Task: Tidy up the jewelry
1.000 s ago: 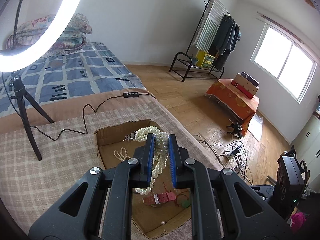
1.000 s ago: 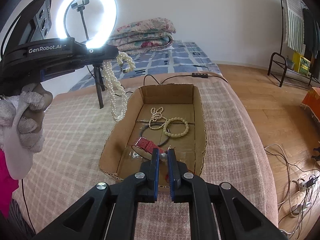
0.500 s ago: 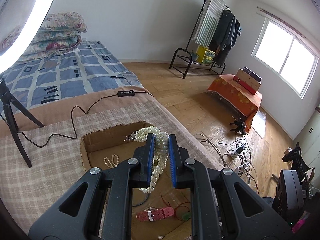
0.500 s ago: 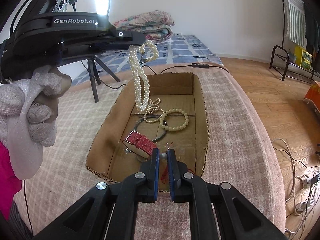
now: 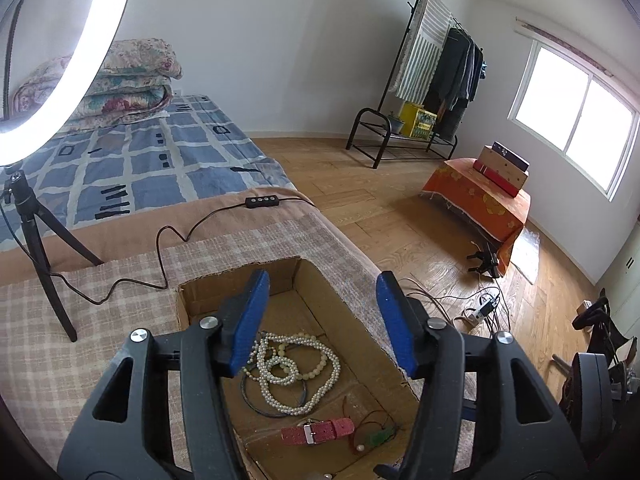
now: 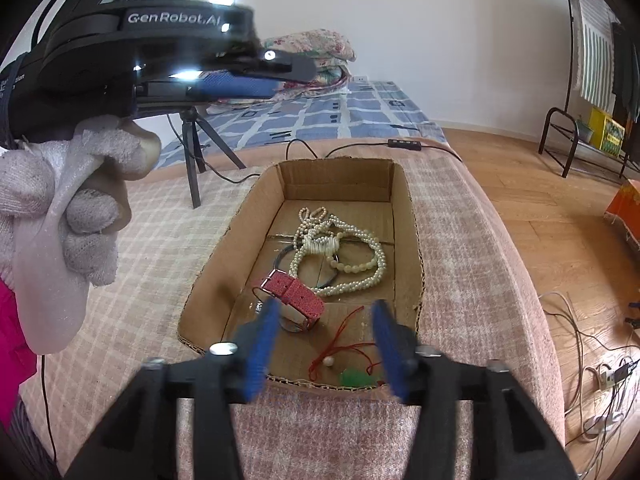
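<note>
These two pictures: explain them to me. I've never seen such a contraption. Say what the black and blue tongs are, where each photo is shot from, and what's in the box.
No robot here: a person holds a two-finger tool in each hand, each carrying a wide-angle camera that looks along its fingers. One view is from the left gripper, the other from the right gripper. Both have jaws open and hold nothing. Below them a cardboard box sits on a checked blanket. Inside lie a pearl necklace, a pink watch strap and a red cord. The gloved left hand shows in the right view.
</note>
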